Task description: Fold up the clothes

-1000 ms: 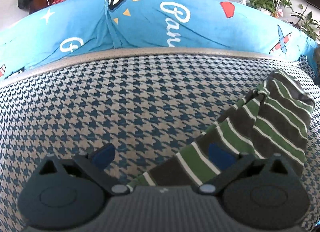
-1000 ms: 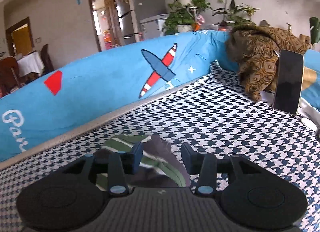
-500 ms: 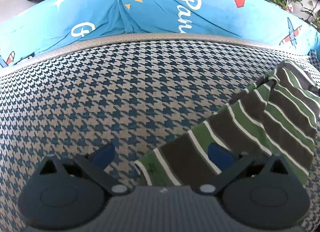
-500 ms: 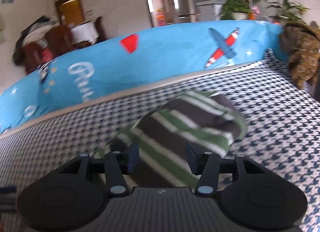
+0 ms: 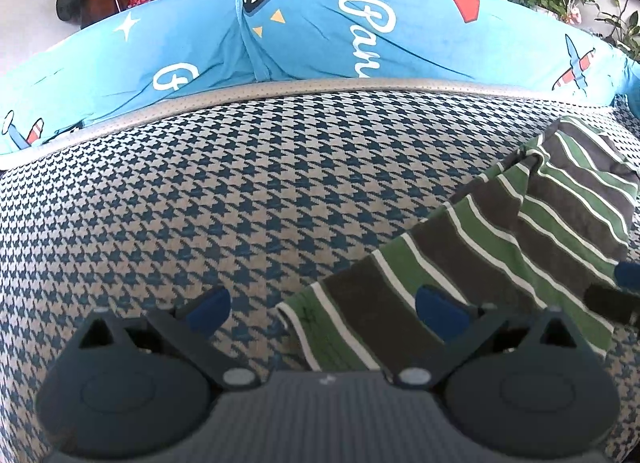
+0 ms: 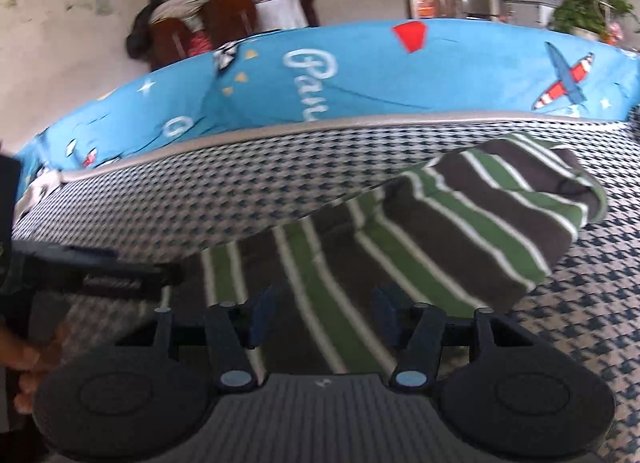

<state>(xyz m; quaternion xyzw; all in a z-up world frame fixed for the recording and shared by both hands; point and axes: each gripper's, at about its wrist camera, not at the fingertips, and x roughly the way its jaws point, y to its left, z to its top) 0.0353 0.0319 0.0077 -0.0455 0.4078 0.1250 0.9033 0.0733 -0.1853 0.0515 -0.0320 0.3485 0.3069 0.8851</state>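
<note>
On the sofa seat: striped shirt spread flat over the houndstooth cover, lying toward the right end, blue cushion behind along the backrest
Near corner: shirt's lower hem corner just ahead of left tongs, between the spread pads but not pinched
Left tongs: released, wide, one pad over bare cover, the other over the shirt
Right tongs: released, jaws have just been opening, striped cloth under the gap, nothing pressed
Far end: upper part of shirt already doubled over, bunched and a little puffy at the fold
Risk, snag: closing low could pinch the houndstooth cover together with the hem, dragging both up
Risk, single layer: shallow bite could catch only the top layer, leaving the lower one behind and skewing the fold
Risk, uneven lift: tongs at different spots along the hem could twist the stripes off line
Risk, collision: tips of the two tongs close together near the hem, easy to knock
Risk, bunching: loose far fold likely to slide open if the shirt is pulled
Containers: none in view, no basket, box or drawer
</note>
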